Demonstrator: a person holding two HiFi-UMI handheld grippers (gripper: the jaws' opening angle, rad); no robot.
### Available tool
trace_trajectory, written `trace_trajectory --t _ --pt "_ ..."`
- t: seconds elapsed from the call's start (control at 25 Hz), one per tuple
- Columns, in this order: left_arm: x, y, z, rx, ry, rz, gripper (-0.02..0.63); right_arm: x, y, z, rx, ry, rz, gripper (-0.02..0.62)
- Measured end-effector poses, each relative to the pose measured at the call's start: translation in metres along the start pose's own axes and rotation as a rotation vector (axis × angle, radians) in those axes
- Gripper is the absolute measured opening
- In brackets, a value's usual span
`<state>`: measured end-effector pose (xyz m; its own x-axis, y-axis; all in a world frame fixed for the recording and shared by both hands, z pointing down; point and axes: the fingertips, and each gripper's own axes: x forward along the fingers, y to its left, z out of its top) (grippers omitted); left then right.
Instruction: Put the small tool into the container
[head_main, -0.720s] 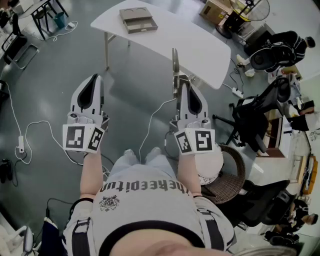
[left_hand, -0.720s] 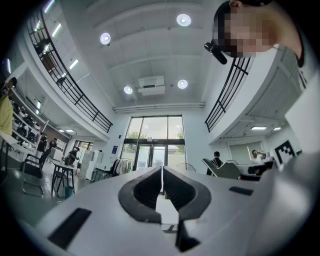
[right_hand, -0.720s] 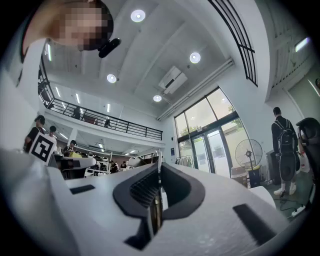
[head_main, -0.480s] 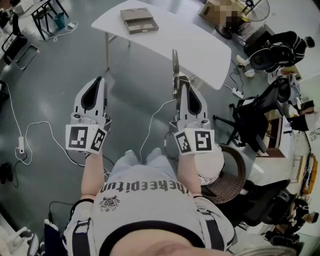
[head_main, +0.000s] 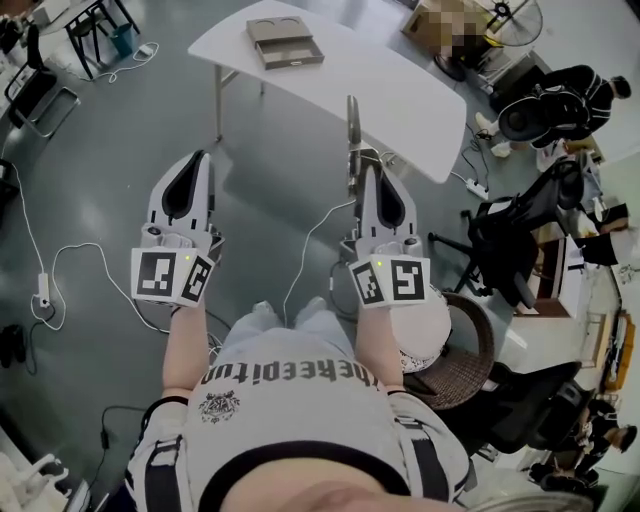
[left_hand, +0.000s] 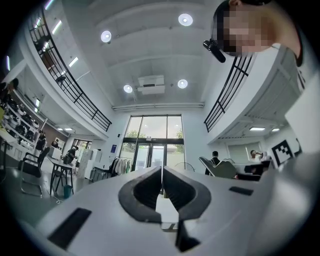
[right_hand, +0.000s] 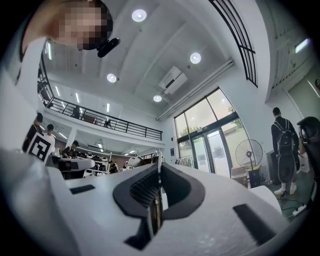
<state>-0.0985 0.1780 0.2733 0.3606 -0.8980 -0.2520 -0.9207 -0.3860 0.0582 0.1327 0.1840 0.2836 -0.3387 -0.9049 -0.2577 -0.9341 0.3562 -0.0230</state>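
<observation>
I stand on a grey floor, a short way back from a white table. On its far left part lies the container, a flat grey-brown tray with two round recesses. My right gripper is shut on the small tool, a thin flat metal strip that sticks out past the jaws toward the table. In the right gripper view the tool shows edge-on between the closed jaws of the right gripper. My left gripper is held level with it on the left. The left gripper is shut with nothing in it.
A black office chair and a wicker stool stand close on my right. White cables trail over the floor at left and between my feet. More chairs and a fan stand beyond the table's right end.
My left gripper has shifted slightly to the right and nearer me. The right gripper keeps the tool and has barely moved. The table sits a touch further right in view.
</observation>
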Motion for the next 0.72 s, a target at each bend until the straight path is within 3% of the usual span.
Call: trace_trajectory --t 0.48,0.72 --pt "0.005 0.018 -0.007 -0.014 -0.015 -0.035 0.009 0.01 0.008 -0.013 0.011 0.015 -0.029 0.003" --pt "0.023 0.042 -0.013 -0.01 -0.018 -0.005 0.009 0.042 0.006 -0.025 0.016 0.017 -0.01 0.005"
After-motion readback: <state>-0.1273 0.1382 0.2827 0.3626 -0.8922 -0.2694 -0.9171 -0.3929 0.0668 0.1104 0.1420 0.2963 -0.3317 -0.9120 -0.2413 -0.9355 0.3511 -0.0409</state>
